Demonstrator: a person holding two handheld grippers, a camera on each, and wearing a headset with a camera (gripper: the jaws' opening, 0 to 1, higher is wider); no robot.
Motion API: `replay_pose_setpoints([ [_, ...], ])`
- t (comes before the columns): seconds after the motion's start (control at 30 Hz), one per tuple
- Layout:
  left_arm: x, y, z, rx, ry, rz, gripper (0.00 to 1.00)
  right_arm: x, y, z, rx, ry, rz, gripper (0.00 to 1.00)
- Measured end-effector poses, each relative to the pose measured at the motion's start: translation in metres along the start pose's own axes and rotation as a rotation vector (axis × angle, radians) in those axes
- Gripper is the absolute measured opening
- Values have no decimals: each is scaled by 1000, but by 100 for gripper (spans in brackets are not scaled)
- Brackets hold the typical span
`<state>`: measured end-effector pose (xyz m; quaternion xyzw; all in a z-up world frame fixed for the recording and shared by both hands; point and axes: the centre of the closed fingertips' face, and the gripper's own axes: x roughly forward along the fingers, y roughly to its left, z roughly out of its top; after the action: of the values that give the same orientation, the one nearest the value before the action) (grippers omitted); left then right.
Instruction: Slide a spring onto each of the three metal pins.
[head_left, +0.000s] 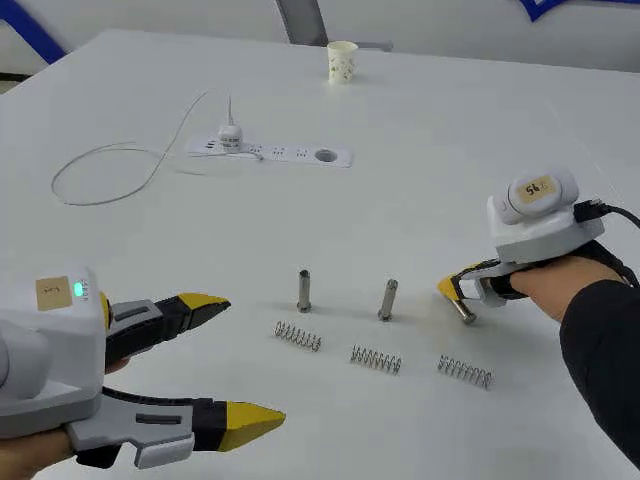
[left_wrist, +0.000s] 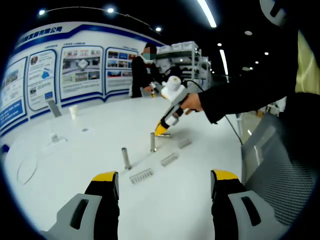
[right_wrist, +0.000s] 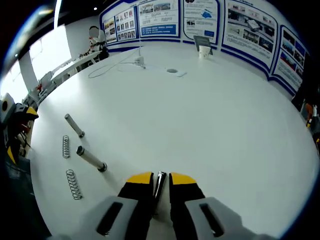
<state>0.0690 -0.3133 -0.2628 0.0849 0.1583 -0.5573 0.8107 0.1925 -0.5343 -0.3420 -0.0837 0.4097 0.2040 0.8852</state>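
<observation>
Tabletop (head_left: 450, 150); pin (right_wrist: 159, 181) half-hidden in right claw (right_wrist: 156, 178)

White table (head_left: 430, 160); silver-grey pins (head_left: 387, 299) and springs (head_left: 376, 359). Yellow tips, black jaws, white bodies on left gripper (head_left: 240, 362) and right gripper (head_left: 452, 291). Far off, pale speckled paper cup (head_left: 342, 61); at right, black sleeve (head_left: 602, 345).

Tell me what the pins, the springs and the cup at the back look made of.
The pins look like metal: dull grey with a bright sheen along the shaft. The springs seem thin steel wire, silvery and coiled. The cup is likely paper: matt white, with faint printed marks.
</observation>
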Motion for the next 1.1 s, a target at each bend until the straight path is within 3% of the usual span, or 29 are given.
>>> replay_pose_setpoints([
  [0.5, 1, 0, -2, -4, 5, -1, 76, 6, -2, -3, 28, 22, -7, 11],
  [0.87, 0, 1, -3, -7, 4, 0, 76, 9, -1, -4, -7, 43, -31, 10],
  [1.1, 0, 1, -4, -8, 6, 0, 76, 9, -2, -5, 13, 48, -35, 9],
])
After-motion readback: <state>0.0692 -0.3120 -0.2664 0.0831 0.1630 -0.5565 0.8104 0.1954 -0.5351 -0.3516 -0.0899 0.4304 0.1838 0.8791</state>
